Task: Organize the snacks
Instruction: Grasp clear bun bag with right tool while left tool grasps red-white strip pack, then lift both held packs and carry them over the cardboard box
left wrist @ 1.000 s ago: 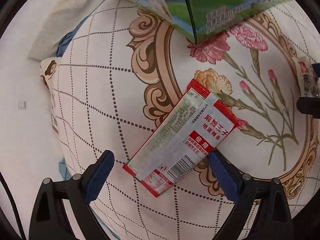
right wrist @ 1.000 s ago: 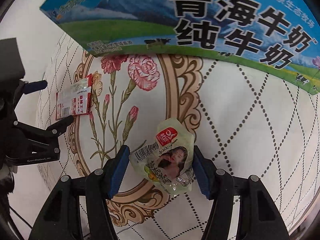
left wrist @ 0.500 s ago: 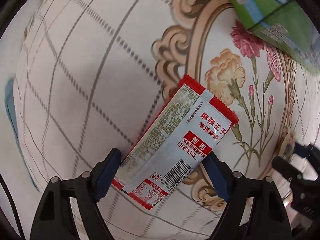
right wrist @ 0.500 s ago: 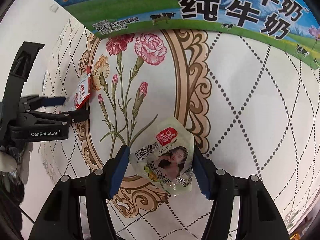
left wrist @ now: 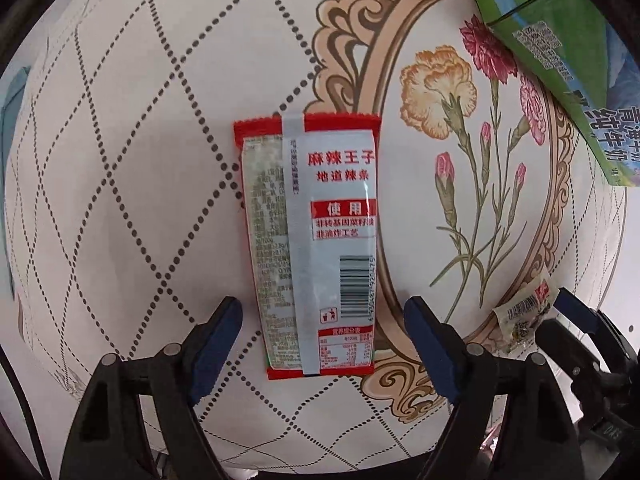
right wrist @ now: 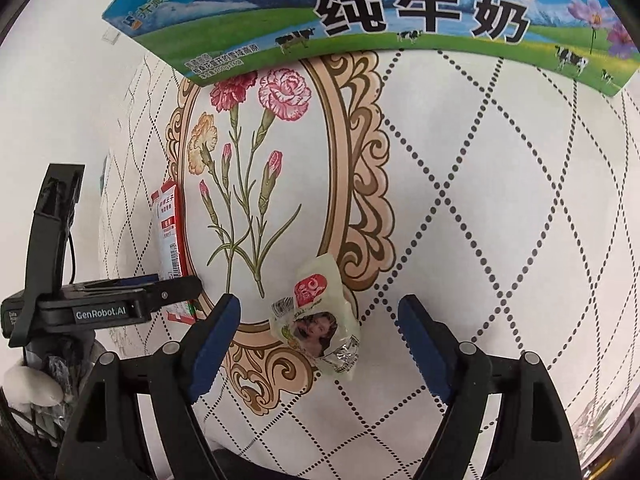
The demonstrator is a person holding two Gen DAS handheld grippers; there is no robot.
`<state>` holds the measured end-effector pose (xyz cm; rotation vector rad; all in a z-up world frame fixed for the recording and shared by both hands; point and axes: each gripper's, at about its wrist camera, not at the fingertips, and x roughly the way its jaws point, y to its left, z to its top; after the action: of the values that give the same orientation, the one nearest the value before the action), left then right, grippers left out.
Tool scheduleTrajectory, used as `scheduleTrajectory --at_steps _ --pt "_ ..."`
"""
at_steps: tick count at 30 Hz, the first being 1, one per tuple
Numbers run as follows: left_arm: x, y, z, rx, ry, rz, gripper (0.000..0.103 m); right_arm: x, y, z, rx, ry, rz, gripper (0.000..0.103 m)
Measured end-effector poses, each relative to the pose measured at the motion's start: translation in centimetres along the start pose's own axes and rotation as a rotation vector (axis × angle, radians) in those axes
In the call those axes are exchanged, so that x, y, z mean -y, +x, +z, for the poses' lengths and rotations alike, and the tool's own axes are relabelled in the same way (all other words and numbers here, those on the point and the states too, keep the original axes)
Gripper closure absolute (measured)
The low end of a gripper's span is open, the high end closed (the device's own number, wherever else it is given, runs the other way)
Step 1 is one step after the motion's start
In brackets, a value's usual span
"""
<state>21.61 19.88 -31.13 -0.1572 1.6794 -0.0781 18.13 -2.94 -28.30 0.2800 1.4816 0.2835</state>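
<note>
A second ago the right gripper (right wrist: 320, 320) had its fingers pressed on the pale pouch (right wrist: 318, 322); now the jaws are opening, the pouch sits loose between them on the tabletop (right wrist: 500, 200), touching neither pad, so it has been released just below the milk box (right wrist: 360, 20). The left gripper (left wrist: 322, 328) has turned about its own axis: the red sachet (left wrist: 310, 248), which lay at a slant between its fingers, now runs straight up the view with its long sides parallel to the pads. Those fingers have narrowed from their wider spread but stand clear of the sachet on both sides, released and gripping nothing. My reading is that the pouch's placement is finished and the left side is lined up to pinch the sachet across its width next. The sachet's back reads 麻辣王子, then 地道辣条, a red band with 使用, and smaller lines that look like 非转基因菜籽油 and 非油炸工艺, above a barcode and a nutrition table too small to read. The box carries 纯牛奶 in large black characters beneath a partly cropped line, with cows on a green meadow. The left gripper's body shows "GenRobot.AI". The pouch has a red logo I cannot read.
</note>
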Motion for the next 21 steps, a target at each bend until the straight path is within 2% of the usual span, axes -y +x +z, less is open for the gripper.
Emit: scheduleTrajectory --at_steps 3,7,8,10,13,17,21 --pt "0.9 -0.5 1.4 0.022 0.011 0.03 0.02 -1.0 0.0 -0.1 0.001 -0.056 -0.021 0.019" --pt "2.2 -0.7 2.6 0.087 0.026 0.052 0.022 -2.0 1.4 -0.1 -0.015 -0.052 -0.03 0.02" --pt "2.5 -0.8 2.6 0.101 0.029 0.057 0.026 -2.2 1.8 -0.1 -0.021 -0.048 -0.041 0.02" --pt "3.2 -1.1 2.1 0.122 0.048 0.078 0.046 -2.3 2.7 -0.3 -0.03 -0.042 -0.043 0.024" --pt "4.7 -1.6 1.1 0.14 0.068 0.086 0.055 -2.2 2.9 -0.4 -0.004 -0.051 -0.089 0.04" --pt "5.4 -1.8 -1.4 0.134 0.049 0.058 0.055 -1.1 2.1 -0.8 0.011 -0.057 -0.07 0.042" --pt "6.3 -1.6 -2.6 0.133 0.065 0.064 0.055 -0.6 1.3 -1.2 0.026 -0.092 -0.077 0.046"
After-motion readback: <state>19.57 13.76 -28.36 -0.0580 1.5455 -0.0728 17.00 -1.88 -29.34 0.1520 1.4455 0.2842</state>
